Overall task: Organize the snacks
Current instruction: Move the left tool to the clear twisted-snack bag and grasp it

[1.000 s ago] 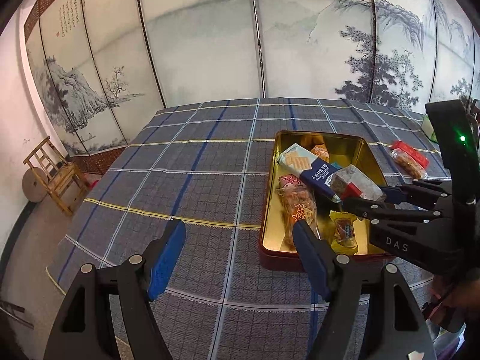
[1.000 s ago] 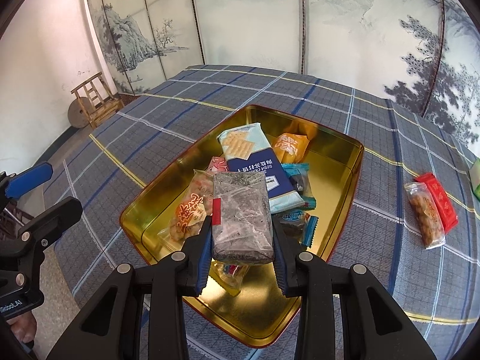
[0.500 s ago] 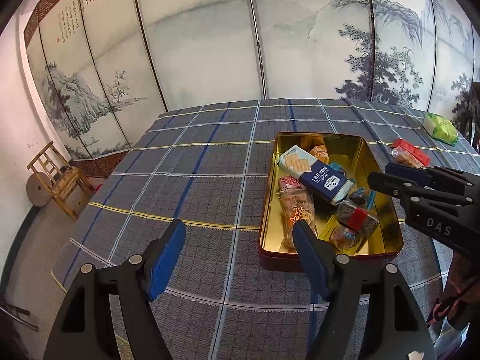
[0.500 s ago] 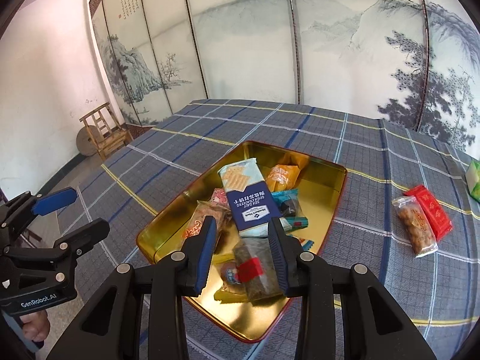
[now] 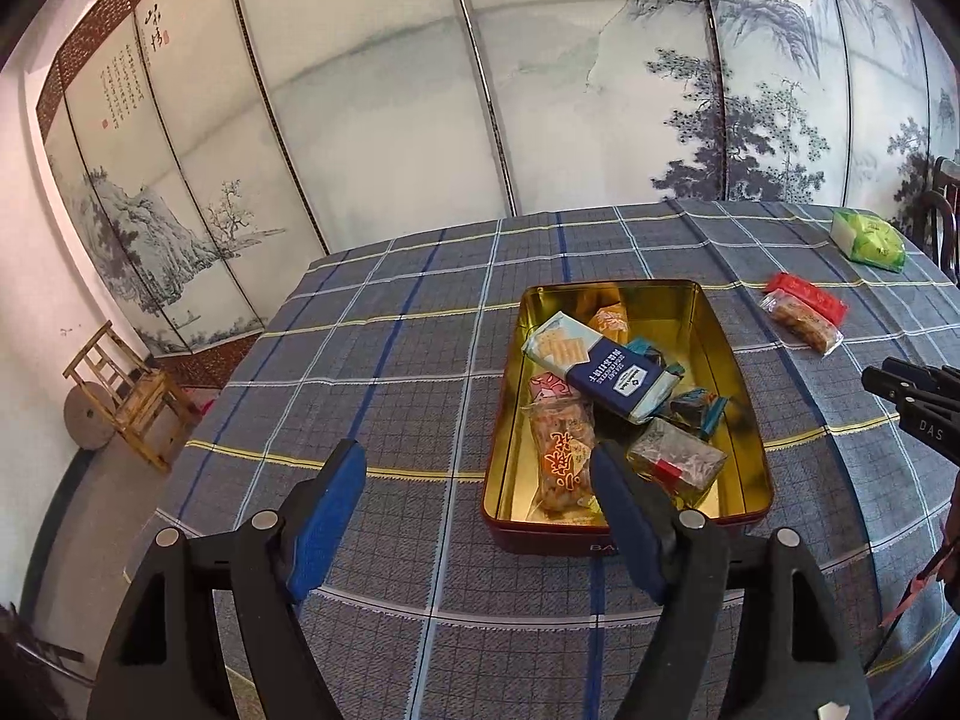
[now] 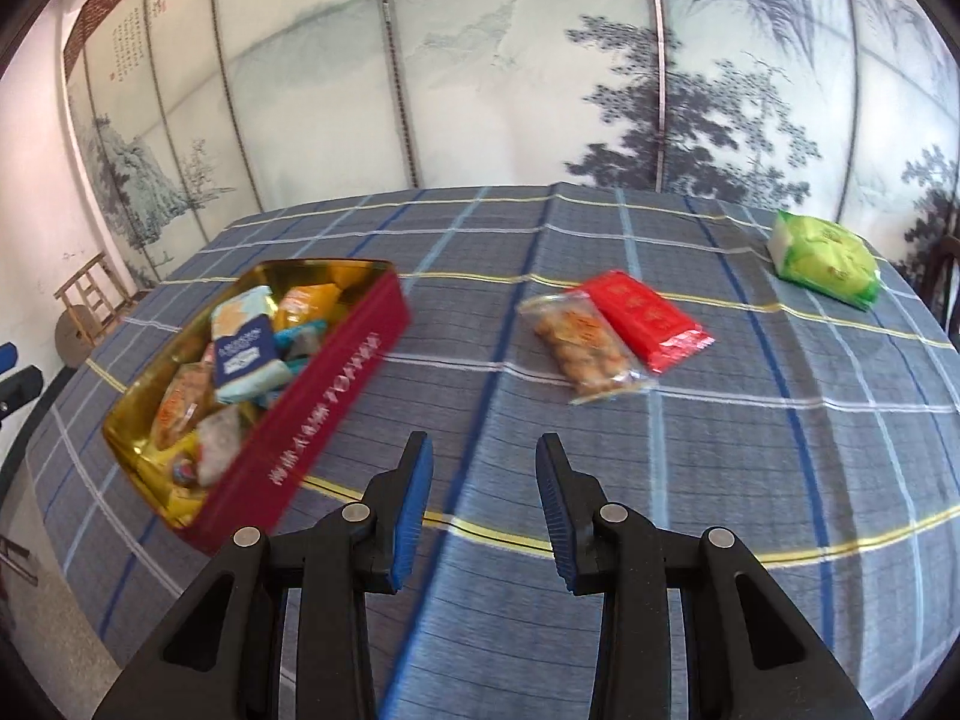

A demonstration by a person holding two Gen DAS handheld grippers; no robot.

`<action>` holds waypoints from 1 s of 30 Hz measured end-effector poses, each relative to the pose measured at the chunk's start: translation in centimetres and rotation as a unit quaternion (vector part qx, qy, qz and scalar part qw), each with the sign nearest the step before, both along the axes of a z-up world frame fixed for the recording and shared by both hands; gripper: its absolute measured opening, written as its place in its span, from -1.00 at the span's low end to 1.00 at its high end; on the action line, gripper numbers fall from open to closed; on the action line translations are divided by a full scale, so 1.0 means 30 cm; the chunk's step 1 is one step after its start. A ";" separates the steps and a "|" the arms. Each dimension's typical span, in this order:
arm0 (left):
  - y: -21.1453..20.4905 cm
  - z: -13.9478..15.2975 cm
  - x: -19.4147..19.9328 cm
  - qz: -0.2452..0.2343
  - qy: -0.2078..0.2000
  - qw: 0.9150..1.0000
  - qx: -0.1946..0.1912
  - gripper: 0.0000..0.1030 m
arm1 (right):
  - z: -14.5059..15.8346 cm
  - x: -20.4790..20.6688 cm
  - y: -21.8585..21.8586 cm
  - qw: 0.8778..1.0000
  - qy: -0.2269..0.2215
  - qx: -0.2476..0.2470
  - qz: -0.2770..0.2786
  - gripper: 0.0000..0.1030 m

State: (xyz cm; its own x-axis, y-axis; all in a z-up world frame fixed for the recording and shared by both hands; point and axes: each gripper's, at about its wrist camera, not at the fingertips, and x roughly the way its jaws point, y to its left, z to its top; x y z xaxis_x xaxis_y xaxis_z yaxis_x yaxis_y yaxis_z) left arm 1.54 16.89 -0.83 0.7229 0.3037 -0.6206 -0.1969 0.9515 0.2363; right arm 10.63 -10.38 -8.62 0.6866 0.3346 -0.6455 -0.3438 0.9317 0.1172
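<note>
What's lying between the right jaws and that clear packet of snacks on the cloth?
Nothing: in the right wrist view only bare plaid tablecloth separates the right gripper from the clear packet.

Left claw (image 5: 480,504) and right claw (image 6: 485,480), both agape, empty.

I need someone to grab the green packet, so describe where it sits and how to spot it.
On the checked tablecloth, look right past the red tin, beyond the red packet and clear snack bag. The green packet lies alone near the far right edge, the only green one.
</note>
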 end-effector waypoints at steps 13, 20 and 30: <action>-0.194 0.037 0.061 -0.038 0.003 0.998 0.050 0.51 | -0.131 0.102 -0.442 0.989 0.045 -0.029 -0.136 -0.27; -0.328 0.028 0.118 -0.068 0.013 0.995 0.074 0.57 | -0.139 0.144 -0.556 0.984 0.049 -0.031 -0.166 -0.22; -0.524 -0.004 0.256 -0.122 0.038 0.988 0.086 0.61 | -0.146 0.224 -0.685 0.981 0.049 -0.022 -0.187 -0.08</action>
